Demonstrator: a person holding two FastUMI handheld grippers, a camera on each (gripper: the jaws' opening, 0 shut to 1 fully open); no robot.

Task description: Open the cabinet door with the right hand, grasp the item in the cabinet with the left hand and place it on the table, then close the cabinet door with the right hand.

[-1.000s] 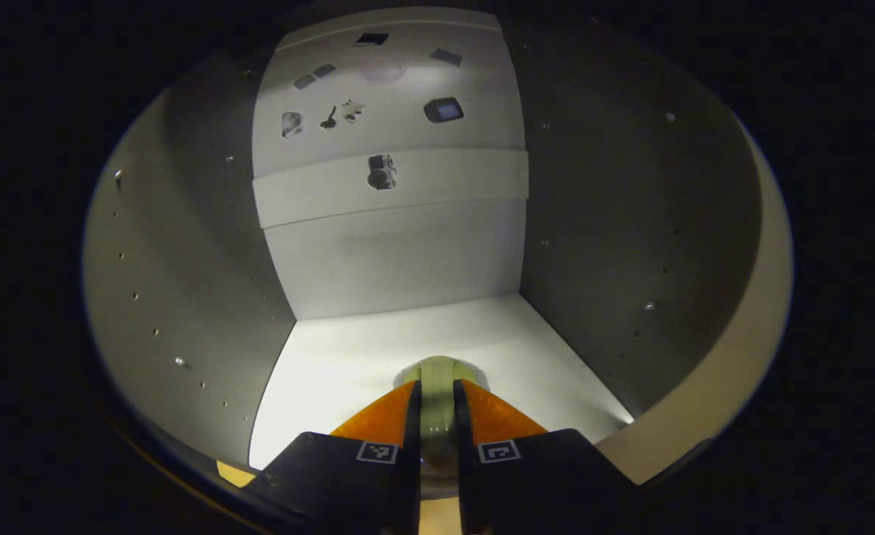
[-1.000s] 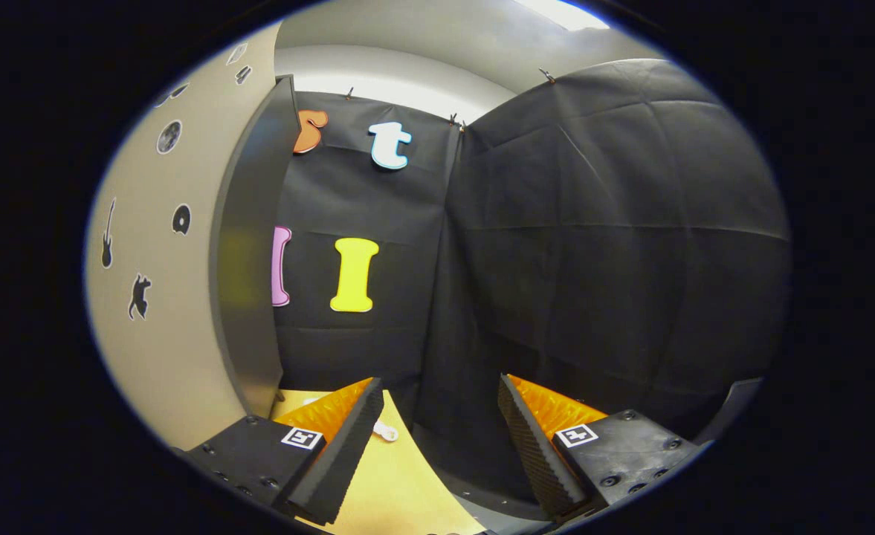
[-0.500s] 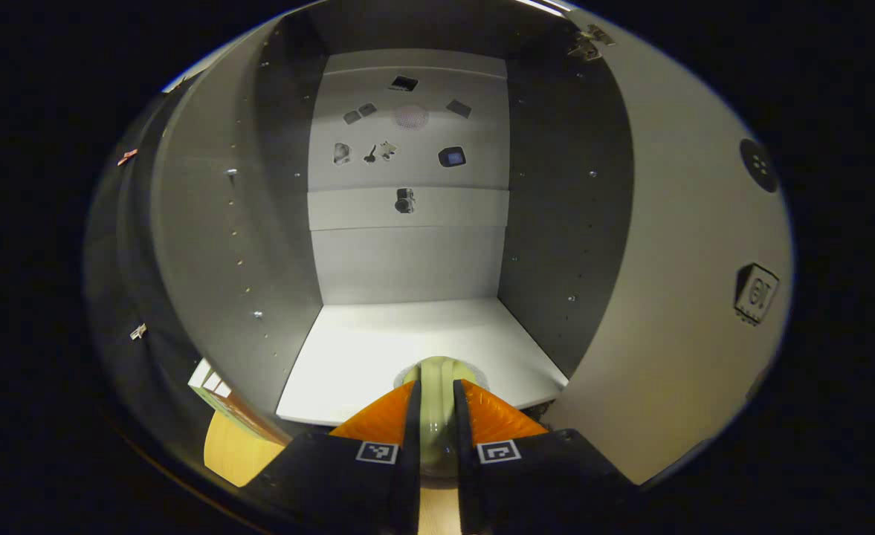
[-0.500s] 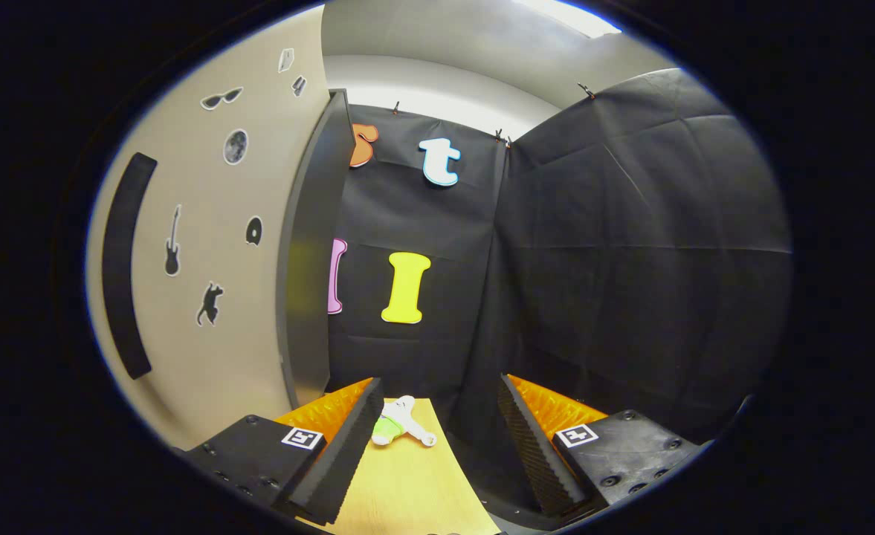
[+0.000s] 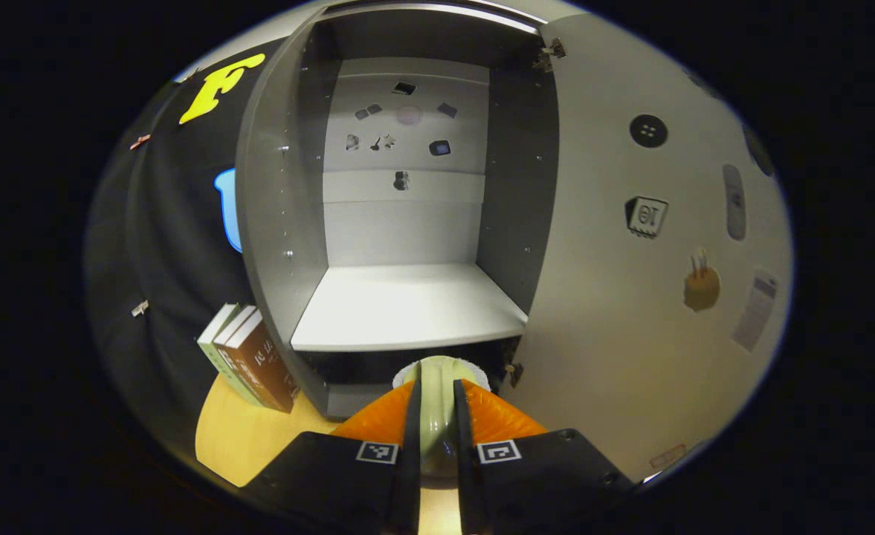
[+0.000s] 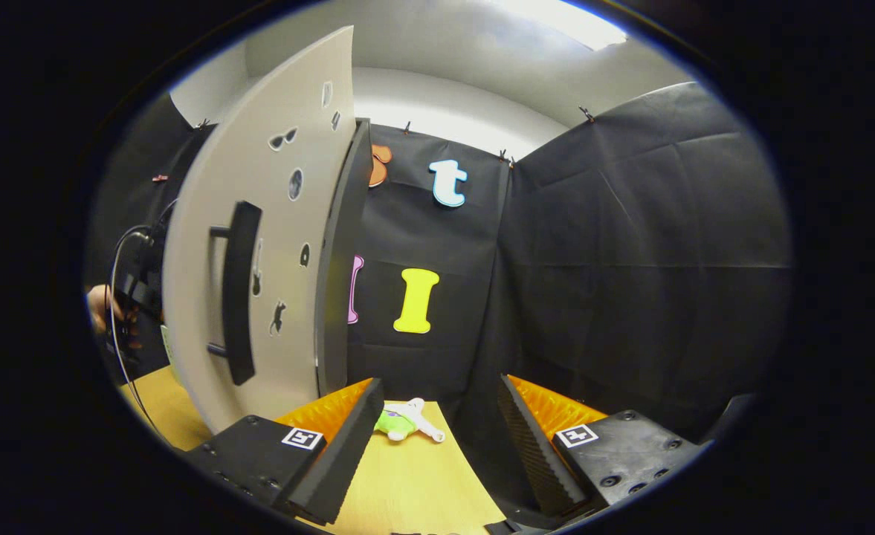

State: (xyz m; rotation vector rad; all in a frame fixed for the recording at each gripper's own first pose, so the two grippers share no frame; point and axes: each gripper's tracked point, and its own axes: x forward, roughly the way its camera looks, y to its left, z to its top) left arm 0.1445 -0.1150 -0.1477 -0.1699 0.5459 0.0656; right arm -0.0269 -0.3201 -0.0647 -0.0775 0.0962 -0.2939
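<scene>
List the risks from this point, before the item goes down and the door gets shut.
1. The left gripper holds the pale item by a narrow pinch, in front of the cabinet; a jolt may let it slip before it reaches the table.
2. The books lean close to the cabinet's side; a drop spot too near could knock them.
3. The door stands wide open with the right gripper open and off the handle; it could swing untended.

Each gripper, left (image 5: 437, 416) and right (image 6: 437, 438), has a black body bearing two small square black-and-white markers. The right one has ridged finger pads (image 6: 537, 446) and round screws at five o'clock.
</scene>
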